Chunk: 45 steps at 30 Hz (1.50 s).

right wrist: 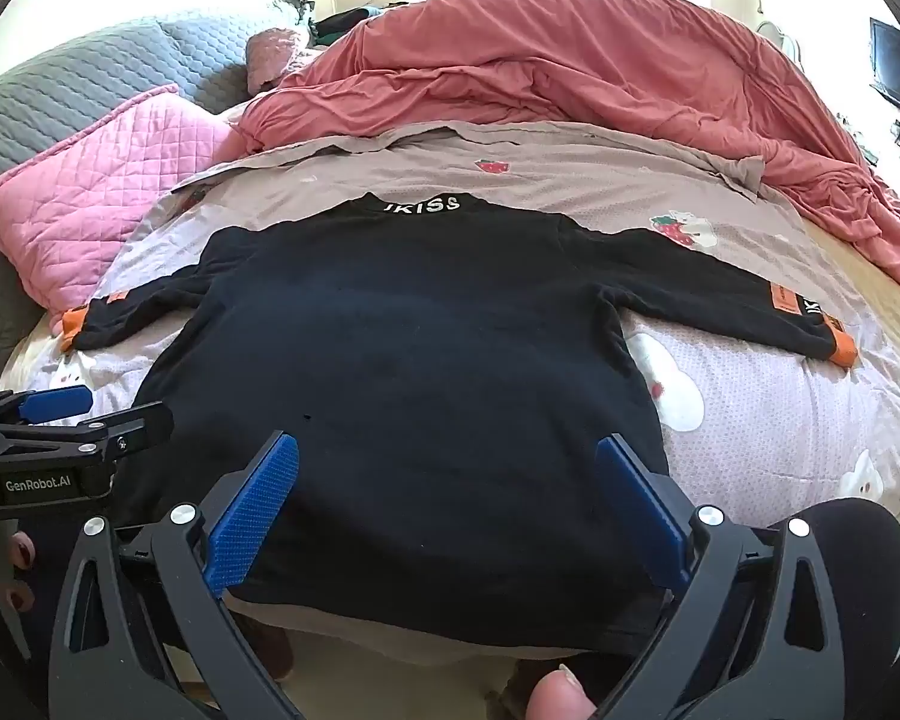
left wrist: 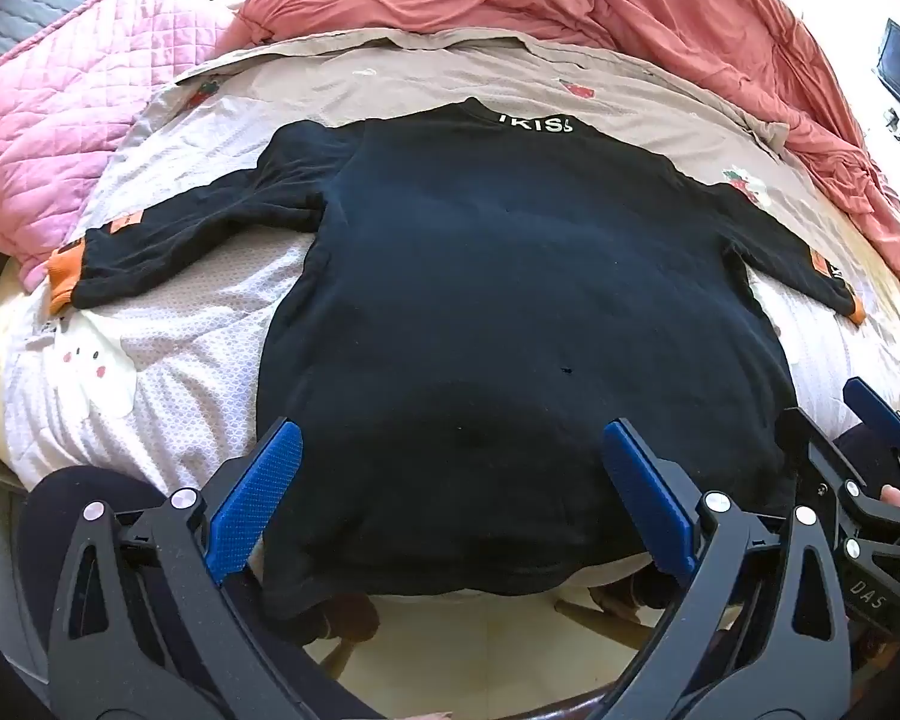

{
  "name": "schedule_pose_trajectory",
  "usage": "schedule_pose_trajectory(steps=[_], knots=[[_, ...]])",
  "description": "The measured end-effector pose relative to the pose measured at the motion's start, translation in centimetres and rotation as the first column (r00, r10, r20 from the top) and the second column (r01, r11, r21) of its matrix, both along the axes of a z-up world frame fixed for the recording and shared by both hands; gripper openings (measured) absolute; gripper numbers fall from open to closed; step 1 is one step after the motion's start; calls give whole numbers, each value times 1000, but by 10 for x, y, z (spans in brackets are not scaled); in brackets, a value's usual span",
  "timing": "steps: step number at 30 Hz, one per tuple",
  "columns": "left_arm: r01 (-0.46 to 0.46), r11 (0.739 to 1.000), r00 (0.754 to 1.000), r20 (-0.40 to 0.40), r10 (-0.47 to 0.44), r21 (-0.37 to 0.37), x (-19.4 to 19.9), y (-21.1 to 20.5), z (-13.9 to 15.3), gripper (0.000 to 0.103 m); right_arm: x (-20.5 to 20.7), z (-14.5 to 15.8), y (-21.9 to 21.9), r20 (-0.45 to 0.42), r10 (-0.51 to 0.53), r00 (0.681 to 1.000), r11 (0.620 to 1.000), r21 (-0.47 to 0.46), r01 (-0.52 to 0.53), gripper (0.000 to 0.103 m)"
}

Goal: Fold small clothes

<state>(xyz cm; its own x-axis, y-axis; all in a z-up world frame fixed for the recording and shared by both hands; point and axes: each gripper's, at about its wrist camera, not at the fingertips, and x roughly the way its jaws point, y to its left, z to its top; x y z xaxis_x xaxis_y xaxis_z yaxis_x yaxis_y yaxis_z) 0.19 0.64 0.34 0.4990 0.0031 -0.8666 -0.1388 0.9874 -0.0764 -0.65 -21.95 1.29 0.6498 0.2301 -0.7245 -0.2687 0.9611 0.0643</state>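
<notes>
Item: black sweatshirt [left wrist: 510,300], small, long-sleeved, laid flat on the bed [left wrist: 168,360].

Nearest: left gripper [left wrist: 450,492] and right gripper [right wrist: 447,504], side by side at the bed's near edge. Jaws of both stand wide apart; neither has hold of anything. Blue pads [left wrist: 255,498] frame the hem.

Hem [right wrist: 450,618]: hangs slightly over the bed's near edge, directly ahead of both sets of jaws. Left gripper faces the hem's left portion, right gripper the right portion; each is about equally near its own corner.

Body: long axis runs straight away from the jaws, hem near, collar far. Fabric mostly smooth; one small speck low on the back.

Sleeves: spread out to either side; orange cuffs [right wrist: 72,327] at both ends.

Collar [right wrist: 420,204]: farthest, white lettering.

Beyond: pink quilted pillow [right wrist: 96,204], red duvet [right wrist: 570,60].
</notes>
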Motion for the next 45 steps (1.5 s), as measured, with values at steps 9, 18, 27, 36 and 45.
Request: schedule_pose_trajectory(steps=[9,18,27,36,45], knots=[[1,1000,1000,1,-1,1,0,0,1,94,0,0,0,-2,-1,1000,1000,-3,1,99],[1,1000,1000,3,-1,6,2,2,2,94,-1,0,1,-2,-4,1000,1000,-3,4,99],[-2,1000,1000,5,2,7,0,5,5,94,-1,-1,-1,-6,-3,1000,1000,-1,3,99],[-3,1000,1000,8,3,11,1,9,7,94,0,0,-2,-5,-3,1000,1000,-1,3,99],[-9,1000,1000,3,9,11,3,9,3,94,2,-2,-4,-13,-11,1000,1000,8,11,99]])
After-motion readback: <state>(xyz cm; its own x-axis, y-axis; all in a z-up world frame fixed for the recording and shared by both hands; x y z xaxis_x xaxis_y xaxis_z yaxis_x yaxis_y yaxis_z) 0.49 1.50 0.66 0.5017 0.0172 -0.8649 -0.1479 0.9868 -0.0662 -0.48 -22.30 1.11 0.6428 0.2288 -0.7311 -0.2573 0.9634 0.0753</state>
